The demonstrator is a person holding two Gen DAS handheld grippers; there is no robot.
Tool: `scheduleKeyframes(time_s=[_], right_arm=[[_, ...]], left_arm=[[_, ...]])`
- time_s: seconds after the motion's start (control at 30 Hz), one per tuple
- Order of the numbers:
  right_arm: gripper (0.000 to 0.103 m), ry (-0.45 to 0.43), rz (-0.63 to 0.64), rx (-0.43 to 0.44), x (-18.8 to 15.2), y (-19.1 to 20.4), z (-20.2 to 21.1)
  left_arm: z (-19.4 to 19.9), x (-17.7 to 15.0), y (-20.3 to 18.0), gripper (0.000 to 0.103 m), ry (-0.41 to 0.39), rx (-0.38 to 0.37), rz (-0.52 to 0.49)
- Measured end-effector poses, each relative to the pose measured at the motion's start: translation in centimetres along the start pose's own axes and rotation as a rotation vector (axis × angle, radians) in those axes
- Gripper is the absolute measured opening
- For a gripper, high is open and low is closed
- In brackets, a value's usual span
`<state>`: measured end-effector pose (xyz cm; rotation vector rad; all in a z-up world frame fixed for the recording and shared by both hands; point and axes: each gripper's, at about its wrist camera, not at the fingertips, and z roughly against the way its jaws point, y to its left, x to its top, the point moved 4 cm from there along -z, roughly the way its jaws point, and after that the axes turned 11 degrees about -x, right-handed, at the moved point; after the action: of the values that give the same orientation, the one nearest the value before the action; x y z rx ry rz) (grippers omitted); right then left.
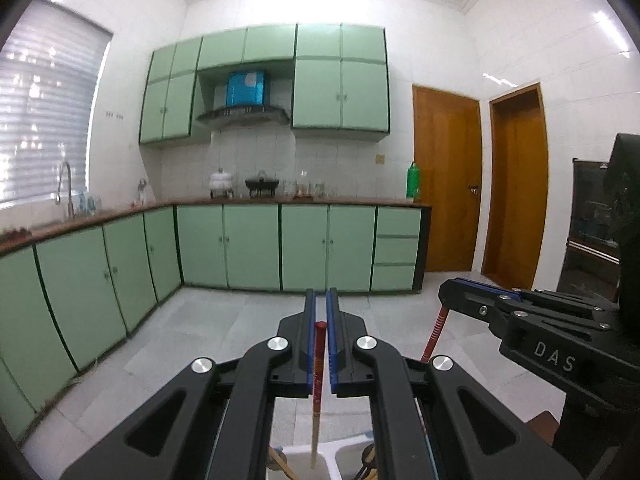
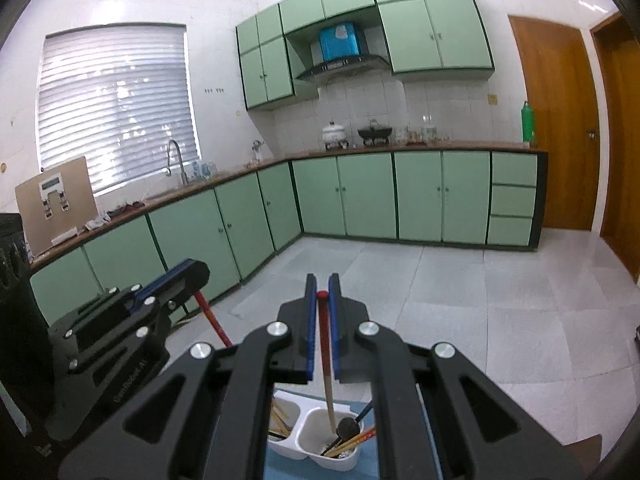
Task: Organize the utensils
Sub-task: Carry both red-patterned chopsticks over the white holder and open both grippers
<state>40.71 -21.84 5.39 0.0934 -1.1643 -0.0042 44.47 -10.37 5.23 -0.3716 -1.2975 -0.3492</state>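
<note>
each gripper is clamped on one red-topped chopstick, held upright above a white two-compartment holder [image 2: 308,436]. the left gripper [image 1: 320,300] pinches its chopstick [image 1: 318,384]; the right gripper [image 2: 322,284] pinches another [image 2: 326,356] — its tip dips into the holder's right compartment among other utensils [image 2: 352,438].

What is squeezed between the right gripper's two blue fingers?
A red-topped chopstick, its pale tip hanging into the white holder below, seen in the right wrist view.
</note>
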Motion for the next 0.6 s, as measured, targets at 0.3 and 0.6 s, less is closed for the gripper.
scheduleKeyframes(time_s=[0.3,0.6], right_arm=[[0.008,0.123,0.023,-0.007,-6.4,0.3,-4.1],[0.042,0.067,0.011,-0.122,-8.4,-2.0,-0.9]], left_arm=[[-4.2,-6.7,2.6,0.006,0.152,0.013,0.054],[-0.3,-7.6,2.9,0.030,0.125,0.041,0.081]])
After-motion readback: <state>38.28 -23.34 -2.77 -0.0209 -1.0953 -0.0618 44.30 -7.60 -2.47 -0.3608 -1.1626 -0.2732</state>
